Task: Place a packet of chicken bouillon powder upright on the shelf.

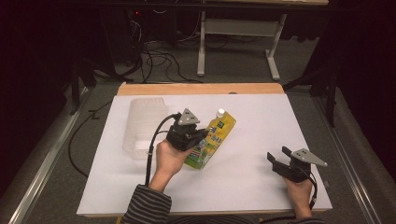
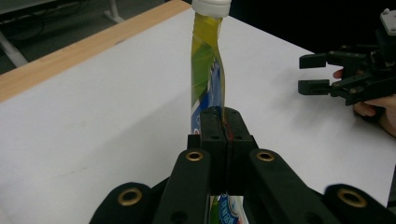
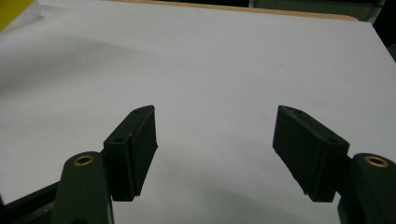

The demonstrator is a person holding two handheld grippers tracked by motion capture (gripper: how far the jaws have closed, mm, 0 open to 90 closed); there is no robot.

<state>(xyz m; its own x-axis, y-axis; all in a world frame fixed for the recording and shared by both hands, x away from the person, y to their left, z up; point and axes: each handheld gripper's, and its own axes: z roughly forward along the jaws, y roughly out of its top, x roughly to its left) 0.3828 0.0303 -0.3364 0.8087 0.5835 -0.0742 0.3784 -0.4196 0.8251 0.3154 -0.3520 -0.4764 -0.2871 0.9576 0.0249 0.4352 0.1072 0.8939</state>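
The white tabletop (image 1: 243, 177) carries a clear plastic bin (image 1: 142, 126) near its far-left corner. Just right of the bin, toward the middle, the yellow-green refill pouch (image 1: 212, 137) with a white cap (image 1: 220, 112) is tilted, cap toward the far edge — the left gripper (image 2: 219, 122) is clamped tight on its flattened body. Near the right edge the right gripper (image 3: 215, 154) hovers with jaws spread wide — nothing between them.

The left gripper (image 2: 219, 126) hides the lower part of the yellow pouch (image 2: 205, 70), whose white cap (image 2: 211, 5) is cut off by the top edge.
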